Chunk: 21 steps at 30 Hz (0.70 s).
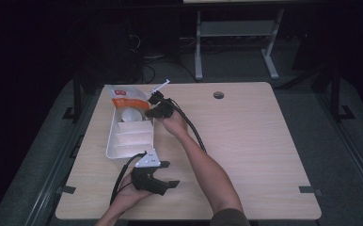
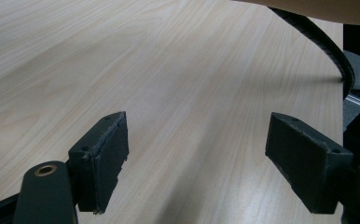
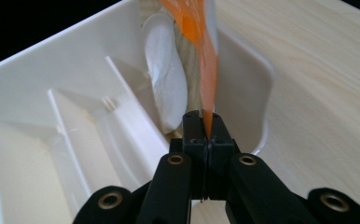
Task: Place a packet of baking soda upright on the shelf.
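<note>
A pale wood-grain table (image 1: pixel 245 141) with rounded corners and a small round cable hole (image 1: pixel 218 95) near its far edge carries a long white plastic tray (image 1: pixel 110 141), glossy and moulded, split by thin upright ribs into several compartments. At the tray's far end sits a flat pouch (image 1: pixel 123 100) printed orange and white, crinkly and thin like film, with a rounded white part showing through it. The right gripper (image 1: pixel 157 109), held in the person's right hand (image 1: pixel 174 123), reaches over the tray's far right corner; in the right gripper view its two black jaws are pressed together on the orange edge of the pouch (image 3: pixel 205 70), which rises from the pinch as a narrow orange strip, with the tray's (image 3: pixel 75 70) smooth white walls and ribs to the left of it. The left gripper (image 1: pixel 163 175), matte black with a grey three-cornered plate on top, sits in the left hand (image 1: pixel 125 195) just off the tray's near end, low over the bare tabletop. In the left gripper view (image 2: pixel 197 163) its blunt rubbery pads (image 2: pixel 104 161) stand wide apart with nothing between them but wood grain. A ribbed black cable (image 2: pixel 325 44) curves across the far corner there.
</note>
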### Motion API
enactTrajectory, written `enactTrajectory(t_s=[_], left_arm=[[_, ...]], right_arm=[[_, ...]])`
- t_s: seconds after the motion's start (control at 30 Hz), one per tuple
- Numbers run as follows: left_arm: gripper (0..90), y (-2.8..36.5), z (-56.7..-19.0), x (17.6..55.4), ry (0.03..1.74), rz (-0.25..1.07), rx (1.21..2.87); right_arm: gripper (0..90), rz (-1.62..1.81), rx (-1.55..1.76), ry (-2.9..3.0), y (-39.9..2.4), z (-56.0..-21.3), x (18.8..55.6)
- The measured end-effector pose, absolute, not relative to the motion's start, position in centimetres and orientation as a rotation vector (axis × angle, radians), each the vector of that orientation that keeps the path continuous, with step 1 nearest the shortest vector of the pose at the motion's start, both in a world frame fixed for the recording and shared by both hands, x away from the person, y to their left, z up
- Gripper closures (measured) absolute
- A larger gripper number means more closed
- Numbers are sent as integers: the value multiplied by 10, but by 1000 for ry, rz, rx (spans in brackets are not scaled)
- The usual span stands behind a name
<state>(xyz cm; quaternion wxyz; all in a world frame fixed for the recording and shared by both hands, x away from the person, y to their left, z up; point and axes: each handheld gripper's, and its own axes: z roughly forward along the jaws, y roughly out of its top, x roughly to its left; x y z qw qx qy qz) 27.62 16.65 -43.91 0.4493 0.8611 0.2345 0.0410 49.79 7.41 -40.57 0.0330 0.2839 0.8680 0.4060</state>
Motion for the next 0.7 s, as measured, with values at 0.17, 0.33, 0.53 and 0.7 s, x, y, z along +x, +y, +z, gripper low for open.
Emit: enactTrajectory(t_s=[0.17, 0.33, 0.53, 0.7], left_arm=[[209, 166, -439, 276, 577, 102, 2131], [209, 166, -440, 276, 579, 101, 2134], [209, 167, -439, 277, 581, 104, 2131], [209, 167, -440, 277, 579, 105, 2132]], right_arm=[[890, 1267, 866, 2694, 72, -406, 495], [887, 1266, 857, 2712, 72, -407, 492], [841, 1302, 886, 2696, 69, -407, 496], [802, 1338, 894, 2683, 65, -403, 496]])
